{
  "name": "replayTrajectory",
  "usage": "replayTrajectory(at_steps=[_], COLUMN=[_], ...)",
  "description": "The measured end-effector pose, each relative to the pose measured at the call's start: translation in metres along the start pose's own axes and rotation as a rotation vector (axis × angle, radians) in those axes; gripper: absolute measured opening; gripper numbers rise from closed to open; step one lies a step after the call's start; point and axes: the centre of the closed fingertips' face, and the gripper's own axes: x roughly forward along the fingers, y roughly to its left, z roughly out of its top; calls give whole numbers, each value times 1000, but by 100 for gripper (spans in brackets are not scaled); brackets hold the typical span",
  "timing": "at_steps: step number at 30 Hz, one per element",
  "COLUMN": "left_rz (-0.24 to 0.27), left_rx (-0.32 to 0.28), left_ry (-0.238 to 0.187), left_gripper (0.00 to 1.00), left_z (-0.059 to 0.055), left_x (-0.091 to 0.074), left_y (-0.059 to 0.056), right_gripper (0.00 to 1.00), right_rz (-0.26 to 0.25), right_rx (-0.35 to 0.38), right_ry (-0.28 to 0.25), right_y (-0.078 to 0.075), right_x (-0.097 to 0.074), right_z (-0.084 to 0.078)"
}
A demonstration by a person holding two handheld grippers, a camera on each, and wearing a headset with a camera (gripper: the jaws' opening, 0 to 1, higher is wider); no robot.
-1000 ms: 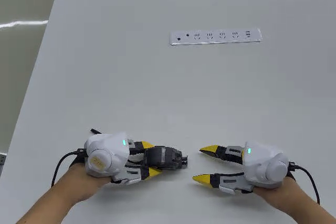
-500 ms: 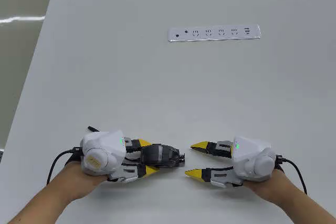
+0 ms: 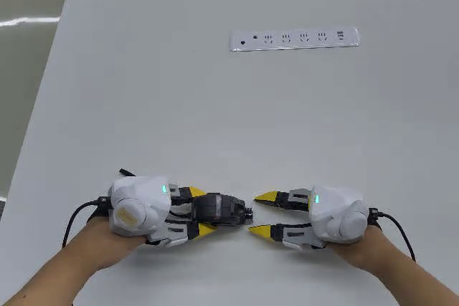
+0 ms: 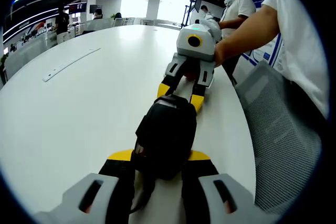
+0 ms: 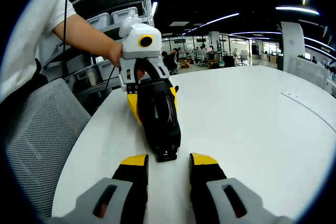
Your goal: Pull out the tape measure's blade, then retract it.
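Two hand-held grippers: left point(image 3: 203, 212) tight around tape measure point(image 3: 222, 209), right point(image 3: 261, 214) agape.

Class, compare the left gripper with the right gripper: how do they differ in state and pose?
The left gripper is shut on the black tape measure; the right gripper holds nothing. The left gripper's jaws press the case; the right gripper's stand apart by its front end. Both have yellow tips and point at each other.

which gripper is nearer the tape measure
Left. The left gripper is shut on the tape measure; the right gripper is open, its tips just short of the case's front end.
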Motion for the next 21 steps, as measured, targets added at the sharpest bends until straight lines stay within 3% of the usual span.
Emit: replayTrajectory(at_steps=[21], left_rz=[-1], left_rx=[7], left_ry=[8], left_gripper=[31], left_z=[0], left_x=[1], left_y=[0], right_gripper=[21], right_rz=[30], right_rx=[-38], right_ry=[-20], right_y=[1], right_x=[8], right_z=[-1])
